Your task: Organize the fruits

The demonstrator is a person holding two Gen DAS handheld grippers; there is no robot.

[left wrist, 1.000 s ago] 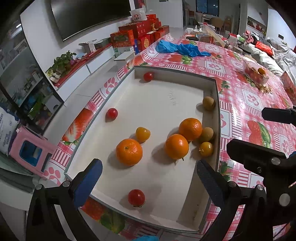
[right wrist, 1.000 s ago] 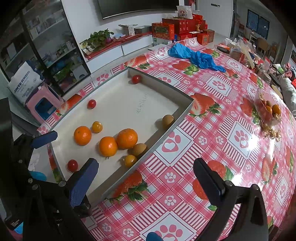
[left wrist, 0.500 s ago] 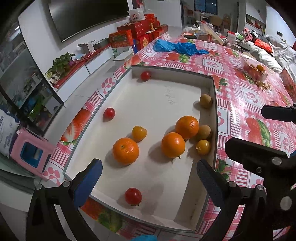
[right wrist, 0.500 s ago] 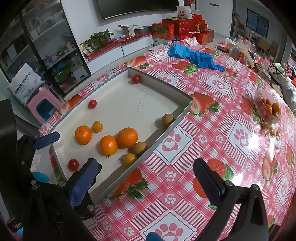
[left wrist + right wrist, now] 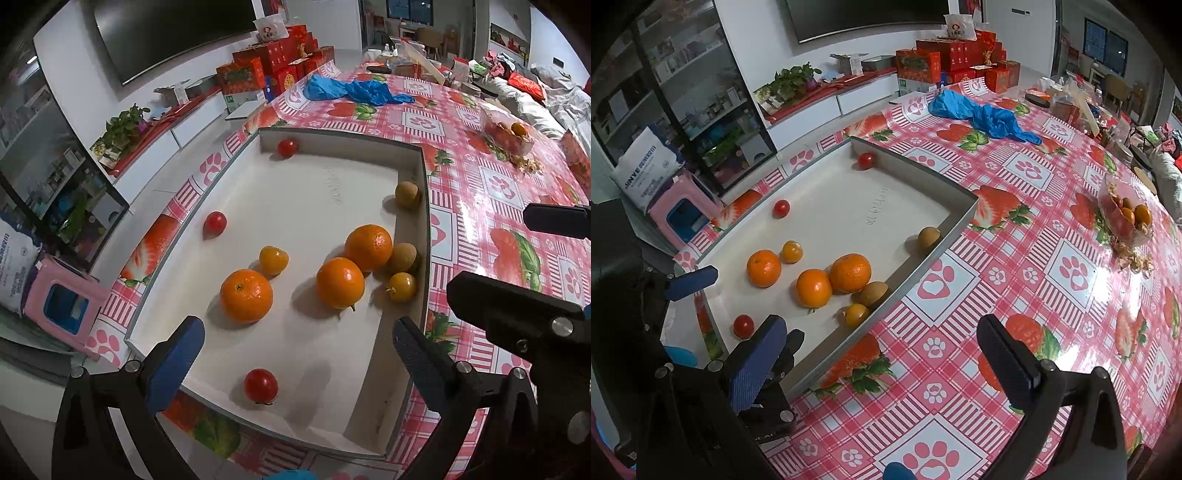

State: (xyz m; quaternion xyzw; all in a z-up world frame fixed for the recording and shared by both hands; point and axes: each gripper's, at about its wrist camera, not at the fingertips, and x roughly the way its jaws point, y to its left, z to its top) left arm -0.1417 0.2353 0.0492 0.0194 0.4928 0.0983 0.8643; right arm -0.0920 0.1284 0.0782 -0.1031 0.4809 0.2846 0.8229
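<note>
We see left gripper [image 5: 295, 343] spread wide above near end of white tray [image 5: 426, 236], holding nothing. Right gripper [image 5: 882, 354] spread too – over checkered surface [image 5: 1015, 258], beside tray. In tray: 3 oranges [image 5: 246, 295], 3 red tomatoes [image 5: 260, 385] – scattered apart.

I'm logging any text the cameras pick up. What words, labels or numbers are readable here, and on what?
"JINYE": top line on the white sack beside the pink stool; the lines below it are too blurred to read.
Faint handwriting on the tray floor: unreadable.
Red gift boxes: printing too small to read.
White bag with a red emblem on top of the boxes: unreadable.
Nothing else legible.
</note>
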